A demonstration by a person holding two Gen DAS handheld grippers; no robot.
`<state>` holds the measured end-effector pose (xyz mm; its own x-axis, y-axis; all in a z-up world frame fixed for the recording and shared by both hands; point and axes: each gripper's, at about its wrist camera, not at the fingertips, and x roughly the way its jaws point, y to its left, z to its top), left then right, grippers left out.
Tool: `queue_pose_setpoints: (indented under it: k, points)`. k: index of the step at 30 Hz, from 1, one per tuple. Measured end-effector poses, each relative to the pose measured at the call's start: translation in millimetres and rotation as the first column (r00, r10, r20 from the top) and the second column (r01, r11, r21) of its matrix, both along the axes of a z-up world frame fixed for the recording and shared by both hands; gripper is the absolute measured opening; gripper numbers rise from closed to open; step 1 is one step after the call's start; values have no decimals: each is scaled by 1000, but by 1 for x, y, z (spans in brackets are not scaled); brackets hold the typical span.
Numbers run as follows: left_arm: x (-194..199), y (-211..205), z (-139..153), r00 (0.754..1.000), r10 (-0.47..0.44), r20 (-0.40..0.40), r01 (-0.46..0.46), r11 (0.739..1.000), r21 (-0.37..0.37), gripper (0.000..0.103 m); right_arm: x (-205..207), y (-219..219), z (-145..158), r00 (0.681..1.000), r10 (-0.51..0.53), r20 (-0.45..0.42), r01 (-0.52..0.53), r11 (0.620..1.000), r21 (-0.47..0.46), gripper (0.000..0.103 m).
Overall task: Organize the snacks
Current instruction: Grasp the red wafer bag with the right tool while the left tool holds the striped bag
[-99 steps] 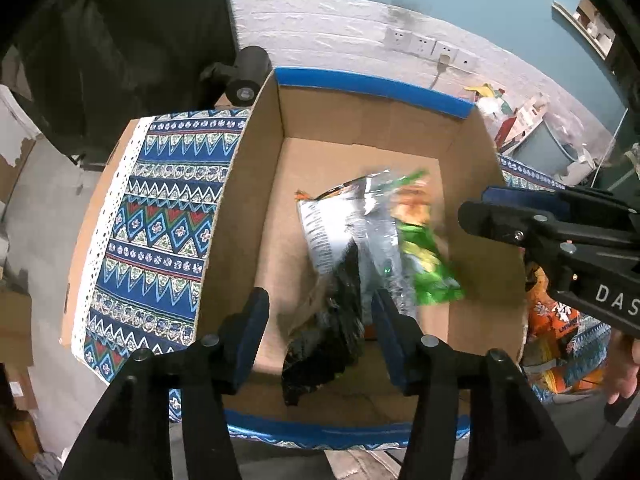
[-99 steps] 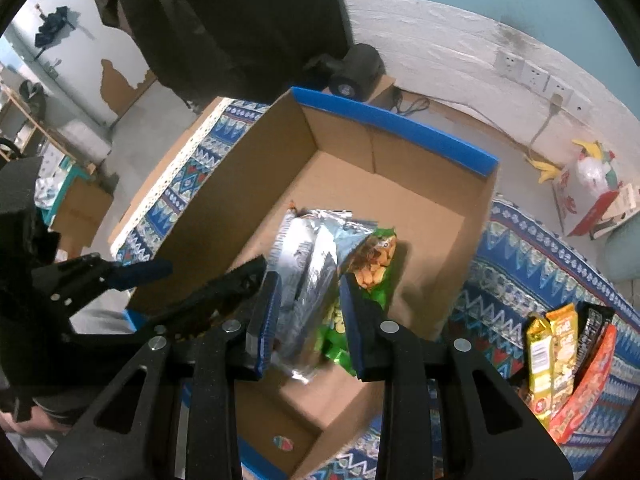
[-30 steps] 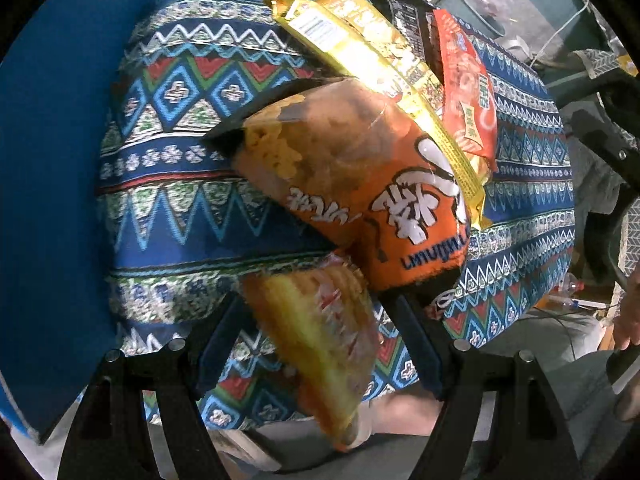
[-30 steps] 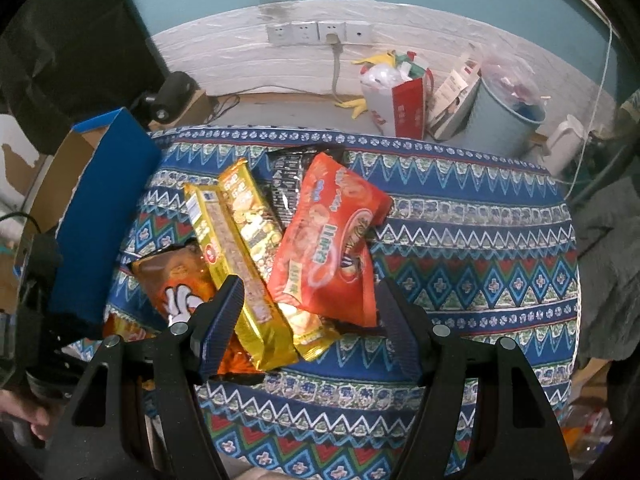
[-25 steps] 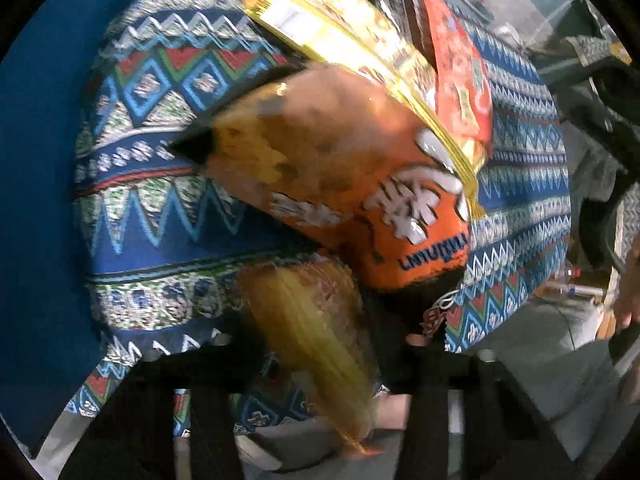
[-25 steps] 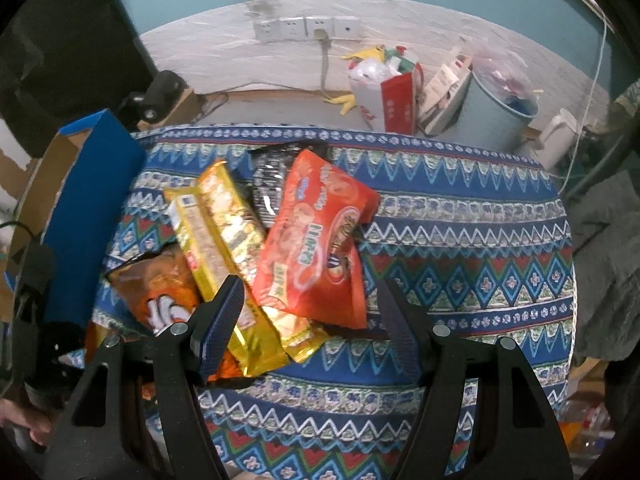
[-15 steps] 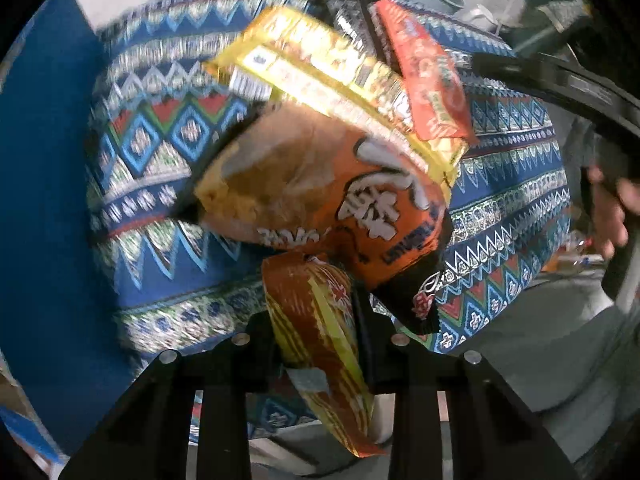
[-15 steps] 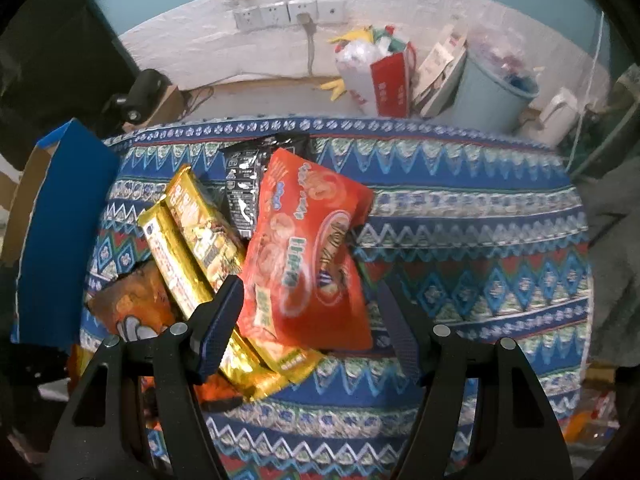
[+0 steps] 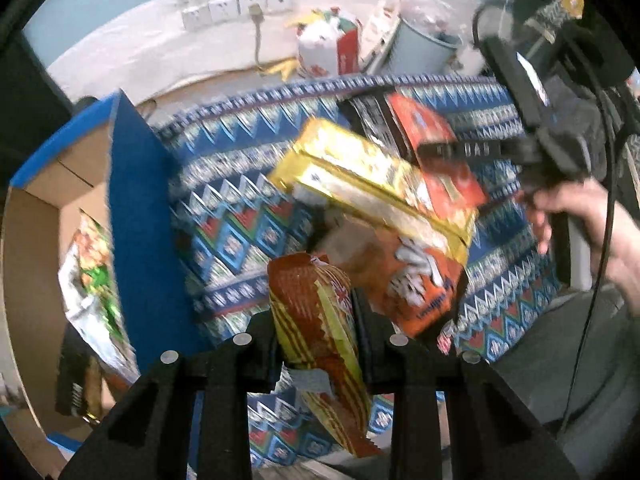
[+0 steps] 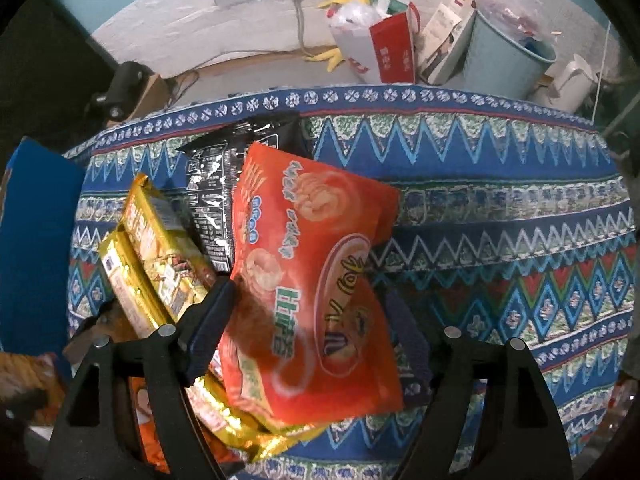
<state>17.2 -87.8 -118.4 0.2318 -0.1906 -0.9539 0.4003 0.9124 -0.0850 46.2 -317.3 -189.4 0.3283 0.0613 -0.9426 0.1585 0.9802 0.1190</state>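
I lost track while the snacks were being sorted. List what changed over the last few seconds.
The left tool left the cardboard box, closed on the red-and-yellow striped snack packet and lifted it off the patterned cloth. The right tool let go of its silver bag, came down over the big orange-red snack bag, and its jaws have just been opening. The gold packets and black packet stayed put.
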Motion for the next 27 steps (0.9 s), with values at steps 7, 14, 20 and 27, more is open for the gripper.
queue_pose_setpoints:
  k: [7, 14, 20, 27]
  points:
    - [17, 4, 8, 994, 15, 111, -19, 999, 36, 30, 7, 6, -17, 999, 22, -28, -23, 999, -29, 78]
    - [24, 3, 6, 989, 14, 150, -24, 998, 63, 30, 2, 2, -16, 999, 34, -28, -37, 993, -112, 40]
    - [26, 2, 8, 985, 17, 174, -31, 996, 80, 30, -10, -4, -1, 999, 35, 18, -32, 988, -149, 20]
    - [26, 0, 13, 978, 9, 206, -30, 995, 96, 30, -17, 6, 26, 995, 53, 81, -38, 984, -173, 20]
